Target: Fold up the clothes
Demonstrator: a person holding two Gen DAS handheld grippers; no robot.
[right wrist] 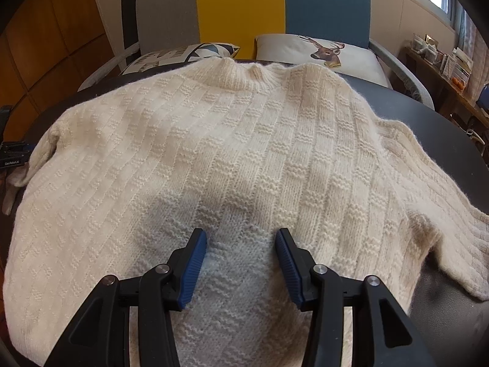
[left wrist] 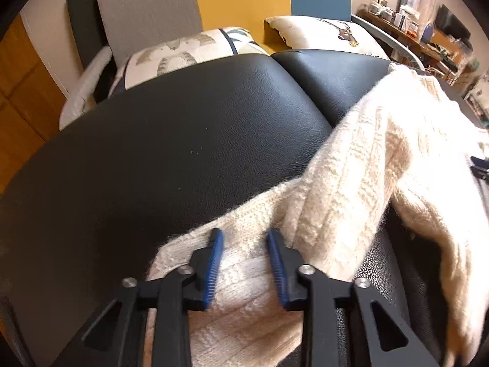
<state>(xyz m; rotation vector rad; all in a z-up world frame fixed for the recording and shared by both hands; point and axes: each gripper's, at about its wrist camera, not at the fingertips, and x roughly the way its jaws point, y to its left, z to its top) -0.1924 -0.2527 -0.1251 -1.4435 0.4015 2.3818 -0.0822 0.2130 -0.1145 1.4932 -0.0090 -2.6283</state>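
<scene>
A cream knitted sweater (right wrist: 244,140) lies spread flat on a black leather surface (left wrist: 171,140), collar at the far side. In the left wrist view its left sleeve (left wrist: 366,165) is bunched and runs toward the front. My left gripper (left wrist: 245,237) is open, its blue pads straddling the sleeve end without closing on it. My right gripper (right wrist: 241,235) is open and hovers just over the lower middle of the sweater body. The right sleeve (right wrist: 443,202) lies out to the right.
Behind the black surface stands a sofa with grey, yellow and blue back panels (right wrist: 241,9), a deer-print pillow (right wrist: 324,52) and a patterned pillow (left wrist: 183,55). Shelves with small items (right wrist: 443,58) line the right wall. The other gripper's body (right wrist: 12,153) shows at the left edge.
</scene>
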